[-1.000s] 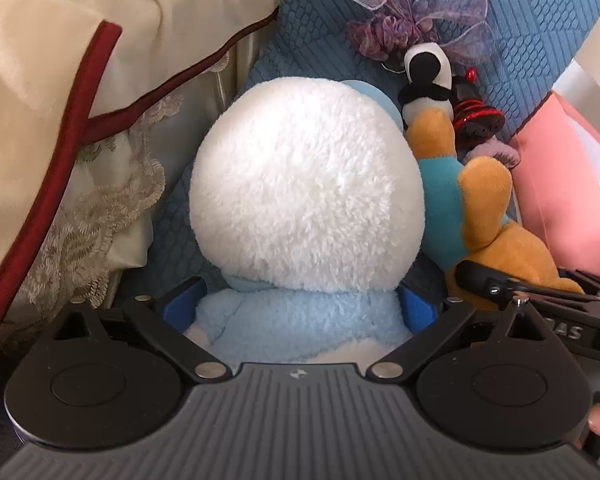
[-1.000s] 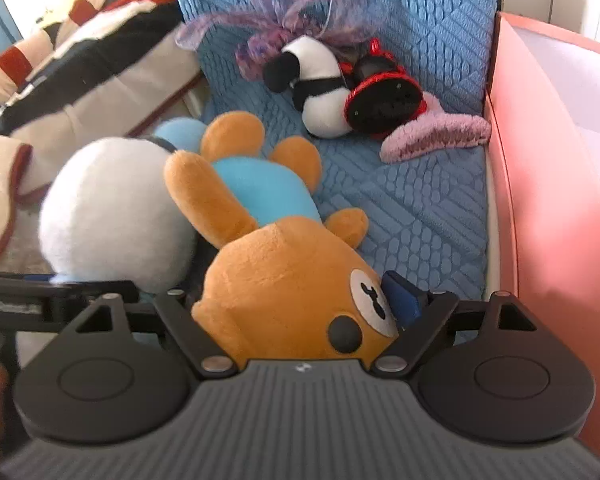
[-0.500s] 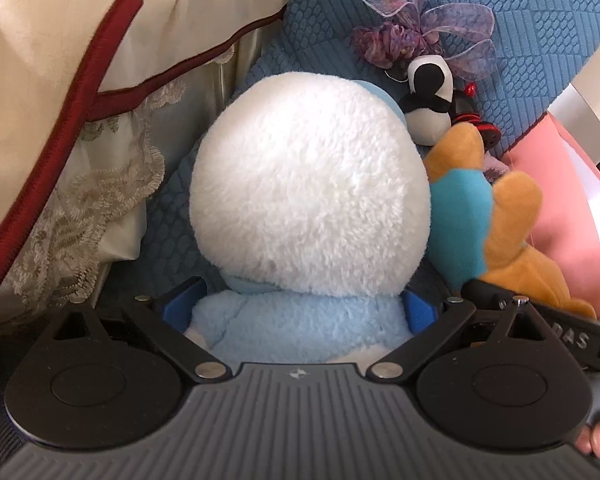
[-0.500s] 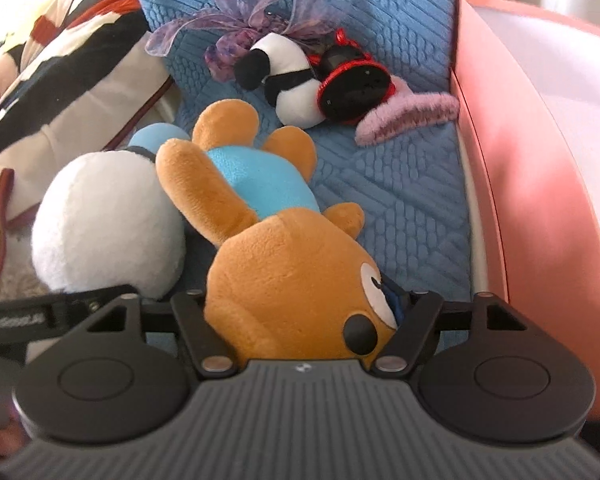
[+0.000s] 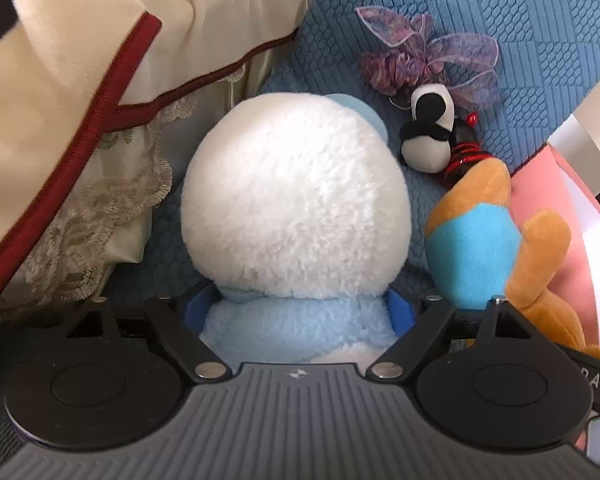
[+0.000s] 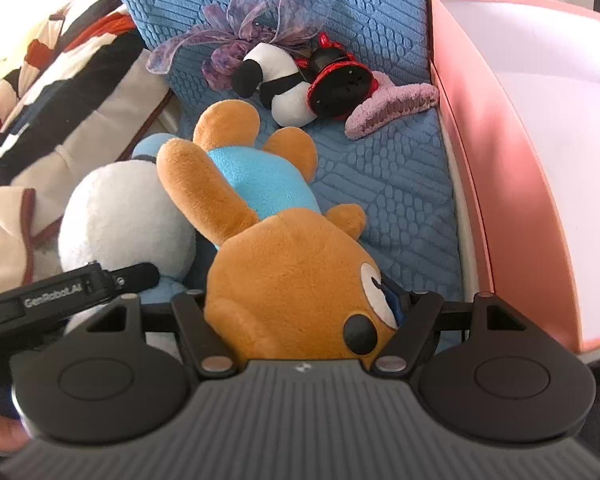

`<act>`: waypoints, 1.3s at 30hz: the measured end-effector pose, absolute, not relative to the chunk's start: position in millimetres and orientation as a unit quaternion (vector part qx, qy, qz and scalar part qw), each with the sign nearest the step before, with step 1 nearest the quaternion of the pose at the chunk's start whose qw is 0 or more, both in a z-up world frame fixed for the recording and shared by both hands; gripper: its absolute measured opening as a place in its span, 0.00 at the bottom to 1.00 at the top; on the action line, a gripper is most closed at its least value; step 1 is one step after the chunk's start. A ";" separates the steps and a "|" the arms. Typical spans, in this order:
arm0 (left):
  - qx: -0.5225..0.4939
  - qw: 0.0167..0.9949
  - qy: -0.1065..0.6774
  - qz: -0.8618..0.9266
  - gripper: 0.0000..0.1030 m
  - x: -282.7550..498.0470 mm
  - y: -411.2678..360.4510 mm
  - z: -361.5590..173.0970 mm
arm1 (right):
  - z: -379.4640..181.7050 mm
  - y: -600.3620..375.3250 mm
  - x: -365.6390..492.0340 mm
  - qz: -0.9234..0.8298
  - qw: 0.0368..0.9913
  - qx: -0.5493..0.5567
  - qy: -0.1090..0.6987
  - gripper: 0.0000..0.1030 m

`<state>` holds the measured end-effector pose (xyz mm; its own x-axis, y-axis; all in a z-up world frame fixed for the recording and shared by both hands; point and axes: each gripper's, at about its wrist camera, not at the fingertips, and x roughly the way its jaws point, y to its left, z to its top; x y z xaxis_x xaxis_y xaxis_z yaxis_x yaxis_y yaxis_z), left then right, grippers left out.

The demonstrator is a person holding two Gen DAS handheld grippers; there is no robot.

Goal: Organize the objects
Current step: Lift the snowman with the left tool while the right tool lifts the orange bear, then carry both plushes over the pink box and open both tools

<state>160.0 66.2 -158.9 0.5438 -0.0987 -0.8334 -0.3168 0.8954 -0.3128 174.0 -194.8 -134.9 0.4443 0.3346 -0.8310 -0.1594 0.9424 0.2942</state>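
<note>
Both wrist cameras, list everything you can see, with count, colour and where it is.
white and pale blue plush: 1, between the left jaws, beside the bear
brown bear plush: 1, brown with blue shirt, head between the right jaws
panda plush: 1, black and white, on the cushion behind the bear
purple ribbon bow: 1, against the cushion back
red and black round item: 1, beside the panda
pink fuzzy item: 1, right of the round item
blue quilted cushion: 1, under the toys
pink box: 1, right edge
cream blanket with red trim: 1, left
left gripper: 1, black
right gripper: 1, black
</note>
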 end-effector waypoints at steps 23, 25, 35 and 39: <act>-0.327 0.823 0.458 0.078 0.78 129.0 52.2 -109.9 | -79.0 -235.7 151.8 0.167 0.845 0.137 0.489 0.71; -0.325 0.826 0.455 0.076 0.78 129.7 46.8 -98.6 | -70.2 -240.7 152.0 0.169 0.844 0.142 0.488 0.71; -0.315 0.847 0.426 0.050 0.78 147.8 10.1 -18.3 | -15.1 -274.2 160.9 0.174 0.853 0.156 0.467 0.71; -0.309 0.859 0.407 0.028 0.78 160.7 -10.1 15.3 | 11.1 -293.1 165.2 0.173 0.867 0.153 0.441 0.71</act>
